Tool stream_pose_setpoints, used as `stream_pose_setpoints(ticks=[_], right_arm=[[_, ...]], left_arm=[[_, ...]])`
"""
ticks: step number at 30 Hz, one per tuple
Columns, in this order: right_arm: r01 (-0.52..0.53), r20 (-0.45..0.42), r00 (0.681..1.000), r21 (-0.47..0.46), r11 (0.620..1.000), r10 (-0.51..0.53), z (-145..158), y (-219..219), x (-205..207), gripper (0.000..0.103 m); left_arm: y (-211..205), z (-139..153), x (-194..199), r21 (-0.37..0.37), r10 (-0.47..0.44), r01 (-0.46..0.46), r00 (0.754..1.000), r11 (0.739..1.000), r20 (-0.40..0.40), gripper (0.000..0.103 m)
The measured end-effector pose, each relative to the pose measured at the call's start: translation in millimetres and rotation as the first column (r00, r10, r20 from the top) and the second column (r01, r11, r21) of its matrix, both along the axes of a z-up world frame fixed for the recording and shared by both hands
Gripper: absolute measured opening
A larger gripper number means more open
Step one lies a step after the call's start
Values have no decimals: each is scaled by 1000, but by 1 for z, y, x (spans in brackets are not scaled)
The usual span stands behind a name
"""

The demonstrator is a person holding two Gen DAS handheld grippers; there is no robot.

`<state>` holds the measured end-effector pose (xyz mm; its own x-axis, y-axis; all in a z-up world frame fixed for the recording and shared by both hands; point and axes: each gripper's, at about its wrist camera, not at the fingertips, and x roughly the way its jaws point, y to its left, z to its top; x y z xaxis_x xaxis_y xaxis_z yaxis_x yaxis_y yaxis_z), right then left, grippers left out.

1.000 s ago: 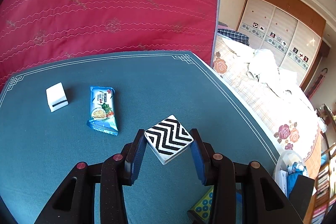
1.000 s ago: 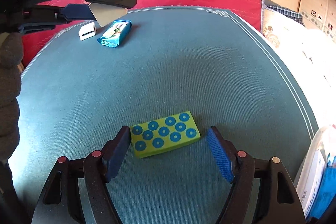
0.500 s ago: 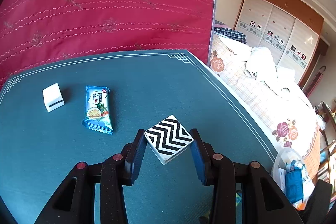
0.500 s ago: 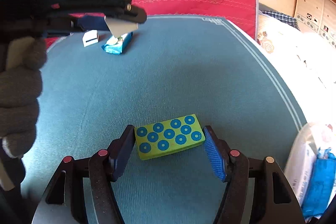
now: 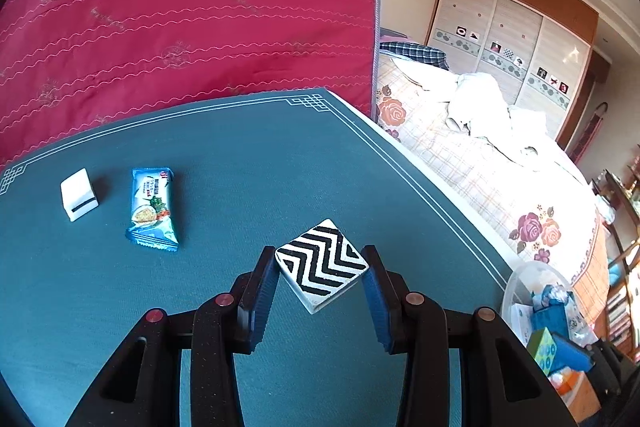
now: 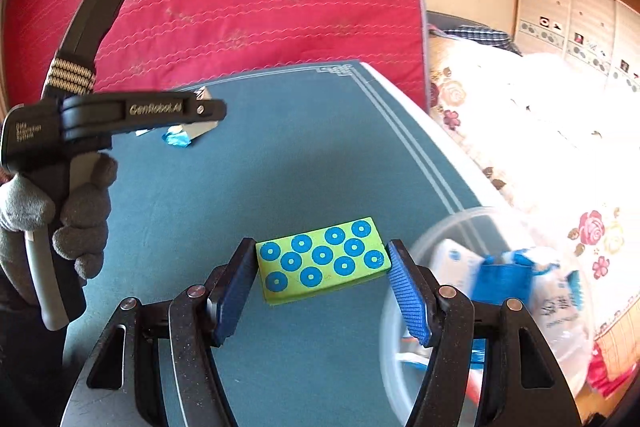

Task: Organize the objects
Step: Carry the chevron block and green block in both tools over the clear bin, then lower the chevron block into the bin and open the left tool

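Observation:
My left gripper [image 5: 322, 277] is shut on a black-and-white zigzag block [image 5: 322, 264] and holds it above the teal table [image 5: 248, 163]. My right gripper [image 6: 322, 277] is shut on a green block with blue dots [image 6: 322, 259], lifted off the table near its right edge. The left gripper also shows in the right wrist view [image 6: 140, 113], held by a gloved hand at the left. A blue snack packet [image 5: 153, 209] and a small white box [image 5: 79, 193] lie at the far left of the table.
A clear plastic tub [image 6: 500, 287] with blue and white packets stands off the table's right edge, also in the left wrist view [image 5: 540, 299]. A red mattress [image 5: 180, 7] stands behind the table. A bed [image 5: 500, 167] lies to the right.
My right gripper closed on the green dotted block, lifted it and carried it right toward the tub. My left gripper kept hold of the zigzag block and rose slightly.

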<state>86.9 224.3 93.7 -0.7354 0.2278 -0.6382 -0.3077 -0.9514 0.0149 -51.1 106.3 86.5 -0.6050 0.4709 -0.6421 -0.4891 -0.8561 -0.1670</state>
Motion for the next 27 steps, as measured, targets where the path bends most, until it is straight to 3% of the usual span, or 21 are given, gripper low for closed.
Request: stream_pose_setpoints(ticks=[14, 27], right_arm=[[198, -13, 980, 31, 980, -198, 15, 60, 62, 66], [292, -29, 956, 24, 956, -291, 15, 90, 83, 66]], left_arm=[[62, -3, 56, -27, -192, 191, 981, 981, -15, 45], [110, -16, 108, -18, -407, 407, 914, 913, -4, 45]])
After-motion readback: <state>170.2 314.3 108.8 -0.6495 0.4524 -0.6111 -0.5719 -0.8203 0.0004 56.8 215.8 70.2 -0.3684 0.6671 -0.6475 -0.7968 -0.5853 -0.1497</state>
